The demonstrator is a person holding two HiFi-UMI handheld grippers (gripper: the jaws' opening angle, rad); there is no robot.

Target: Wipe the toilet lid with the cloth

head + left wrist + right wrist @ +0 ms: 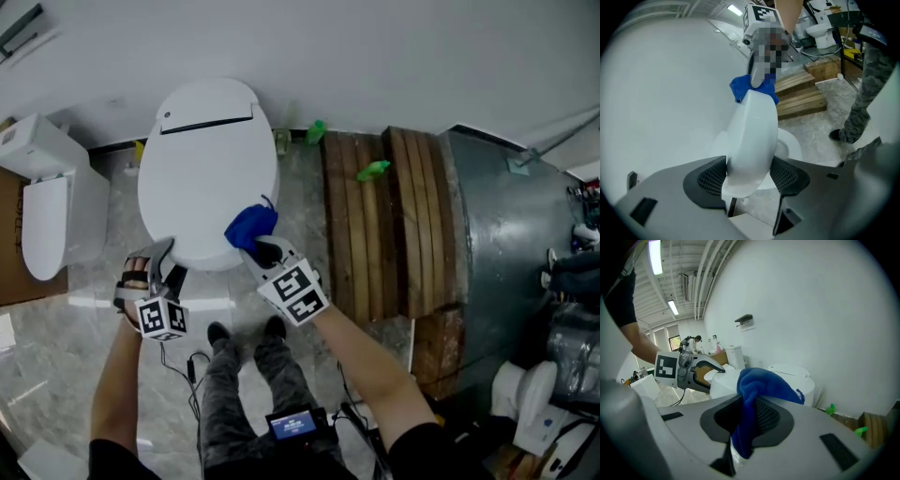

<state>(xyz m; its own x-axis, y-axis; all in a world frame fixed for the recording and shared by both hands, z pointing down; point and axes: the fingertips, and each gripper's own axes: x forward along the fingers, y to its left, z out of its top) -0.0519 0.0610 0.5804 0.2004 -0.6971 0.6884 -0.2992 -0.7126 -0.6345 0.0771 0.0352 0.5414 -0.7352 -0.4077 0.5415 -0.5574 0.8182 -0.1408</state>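
Cloth at the front of the toilet lid, one gripper on each side.
The blue cloth (250, 225) is pinched between the closed fingers of the right gripper (265, 251) and is held bunched over the front right part of the white toilet lid (208, 178). The lid's front left rim is straddled by the left gripper (169, 261), whose fingers are spread wide on either side of it. Wooden planks (375, 225) are stacked just right of the toilet.
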